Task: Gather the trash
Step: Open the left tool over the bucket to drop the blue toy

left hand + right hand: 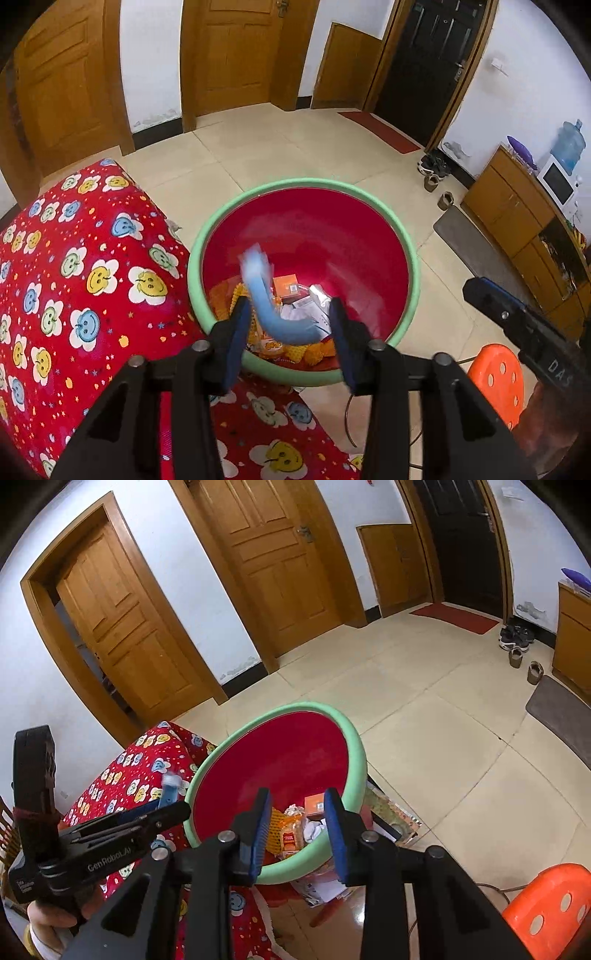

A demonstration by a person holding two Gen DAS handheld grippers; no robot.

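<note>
- Beige floor tiles (280, 147) and wooden doors (273, 561) lie behind a red basin (306, 236) with a green rim, which stands beside a red, flower-printed cloth (74, 258).
- Left gripper (291, 321) hangs over the near rim of the basin, its jaws spread wide with nothing clamped between them.
- Between its fingers a motion-blurred blue strip (273, 306) appears above the trash (295, 295) lying in the bottom of the basin.
- Right gripper (299, 827) is likewise wide open and empty, pointing into the basin.
- An orange box (317, 805) and wrappers lie inside.
- An orange stool (546, 904) stands to the right.
</note>
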